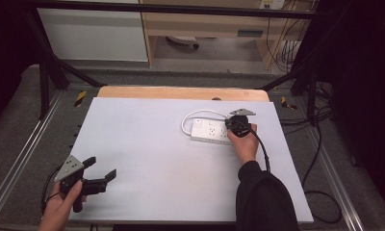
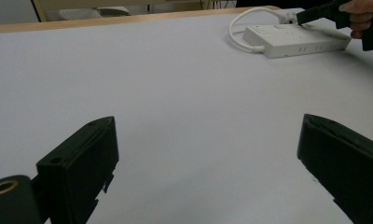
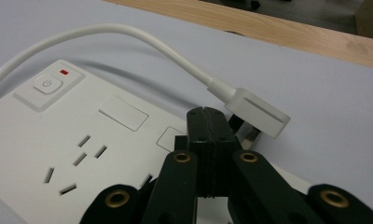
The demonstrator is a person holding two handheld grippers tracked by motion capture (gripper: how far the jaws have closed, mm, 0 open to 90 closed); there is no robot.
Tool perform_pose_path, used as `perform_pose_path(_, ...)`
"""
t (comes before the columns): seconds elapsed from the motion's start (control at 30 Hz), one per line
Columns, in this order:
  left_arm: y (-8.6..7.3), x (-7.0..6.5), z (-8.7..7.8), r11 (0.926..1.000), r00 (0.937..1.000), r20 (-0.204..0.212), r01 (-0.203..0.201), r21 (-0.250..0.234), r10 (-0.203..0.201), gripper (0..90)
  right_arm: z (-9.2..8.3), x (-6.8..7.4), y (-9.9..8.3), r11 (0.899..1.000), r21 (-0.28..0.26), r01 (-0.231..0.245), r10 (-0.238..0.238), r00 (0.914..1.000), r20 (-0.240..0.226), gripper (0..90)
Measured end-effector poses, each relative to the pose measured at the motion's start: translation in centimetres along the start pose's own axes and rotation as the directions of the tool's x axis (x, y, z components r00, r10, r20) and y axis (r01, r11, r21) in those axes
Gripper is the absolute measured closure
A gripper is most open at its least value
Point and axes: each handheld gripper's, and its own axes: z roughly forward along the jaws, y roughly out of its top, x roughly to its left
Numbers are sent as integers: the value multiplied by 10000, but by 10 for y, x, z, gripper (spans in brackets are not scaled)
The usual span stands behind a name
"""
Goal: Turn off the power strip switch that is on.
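A white rectangular plastic power strip (image 1: 211, 132) lies flat at the far right of the pale lilac matte table top (image 1: 147, 159), its own thick white rubbery cable (image 1: 193, 115) looping round from its left end and ending in a flat white plug (image 3: 255, 113) just beside its right end. The right gripper (image 1: 238, 124), held in the person's right hand (image 1: 244, 143), hovers over that right end with its 2 black jaws clenched flat against each other and nothing between them; in the right gripper view their tips sit close against the plug, whose metal prongs (image 3: 250, 135) peep out beneath, but whether they touch it I cannot tell. The left gripper (image 1: 100, 175) waits at the near left corner of the table, well apart from the strip, its 2 blocky black jaws spread wide and released, holding nothing. The strip's face is smooth and glossy, with a rounded power button (image 3: 47, 85) beside a small red mark (image 3: 63, 72) and angled socket slots (image 3: 77, 161). The likely trouble, as I judge it: closed jaws can only nudge, so a push on the slick plug could skate it off across the smooth table top, and the springy cable would drag or twist the light strip along with it. Any grasp first needs the jaws opened, and opening them this close to the plug risks knocking it aside. With the left gripper so far off, nothing steadies the strip.
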Motion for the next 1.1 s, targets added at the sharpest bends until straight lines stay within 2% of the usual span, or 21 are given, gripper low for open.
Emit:
perform_pose_path(0.13,0,0,0,10000,10000,17,8,-6,-8,52,0,1,-1,9999,-30,124,-124,9999,53,900)
perform_pose_path(0.37,0,0,0,10000,10000,21,4,3,-4,52,0,1,-2,9999,-98,-72,72,10000,-18,900)
perform_pose_path(0.67,0,-1,0,10000,10000,40,5,32,-5,52,0,0,-4,9997,-251,-79,78,10000,-38,900)
perform_pose_path(0.9,0,-1,1,10000,10000,16,-52,72,51,52,0,0,-6,9993,-267,-257,258,9996,60,900)
perform_pose_path(0.97,0,-1,1,10000,10000,12,-43,71,43,52,0,-2,-8,9984,-341,-441,446,9989,148,900)
perform_pose_path(1.1,0,-1,1,9999,10000,18,-64,96,64,52,-2,-4,-8,9992,-264,-313,315,9995,49,900)
